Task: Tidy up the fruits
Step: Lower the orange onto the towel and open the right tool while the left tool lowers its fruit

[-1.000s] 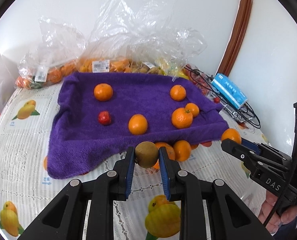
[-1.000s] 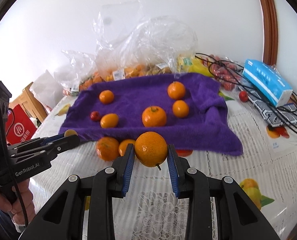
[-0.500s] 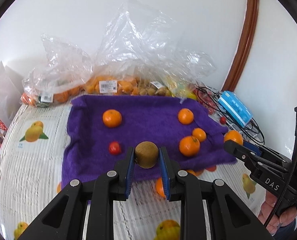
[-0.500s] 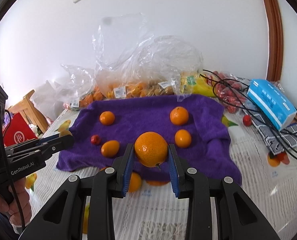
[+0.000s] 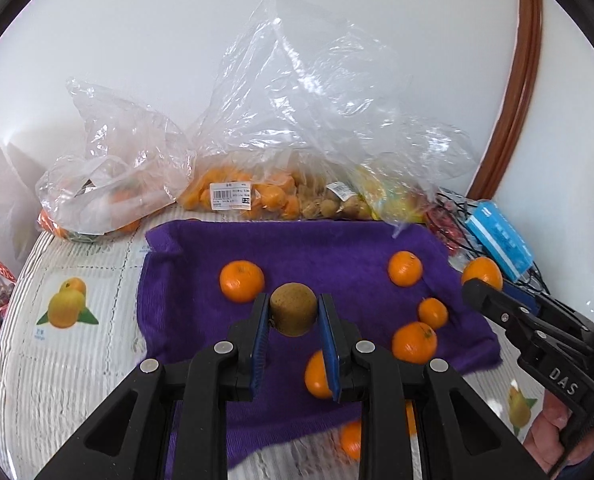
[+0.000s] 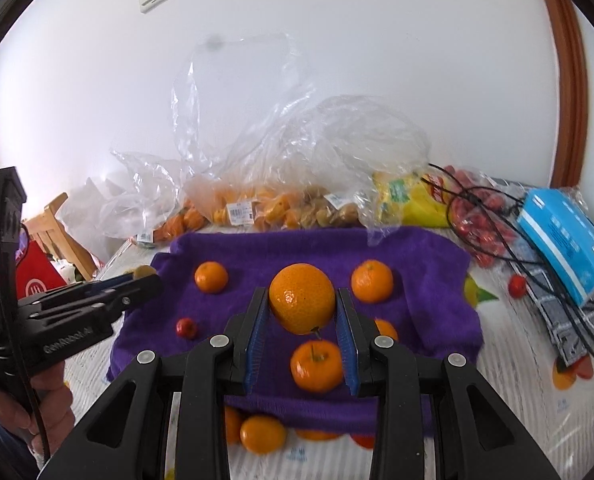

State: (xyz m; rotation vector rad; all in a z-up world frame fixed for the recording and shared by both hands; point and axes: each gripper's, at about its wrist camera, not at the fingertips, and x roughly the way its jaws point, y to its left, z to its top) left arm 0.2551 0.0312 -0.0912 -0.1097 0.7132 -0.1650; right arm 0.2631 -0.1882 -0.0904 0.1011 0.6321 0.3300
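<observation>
My left gripper (image 5: 293, 314) is shut on a brown kiwi (image 5: 293, 309) and holds it above the purple towel (image 5: 337, 248). My right gripper (image 6: 301, 310) is shut on a large orange (image 6: 301, 303) above the same towel (image 6: 429, 292). Several oranges lie on the towel, such as one at the back left (image 5: 242, 281) and one near the front (image 6: 316, 366). A small red fruit (image 6: 186, 328) lies on the towel's left. Each gripper shows in the other's view: the right one (image 5: 481, 280), the left one (image 6: 143, 274).
Clear plastic bags of fruit (image 5: 253, 196) line the wall behind the towel. A blue box (image 6: 569, 240) and black cables (image 6: 497, 216) lie at the right. Loose oranges (image 6: 263, 434) sit on the tablecloth before the towel. A wooden chair (image 6: 53, 220) stands at the left.
Both grippers have risen and moved forward over the towel, each still holding its fruit. The towel and bags now sit lower and closer in both views.
</observation>
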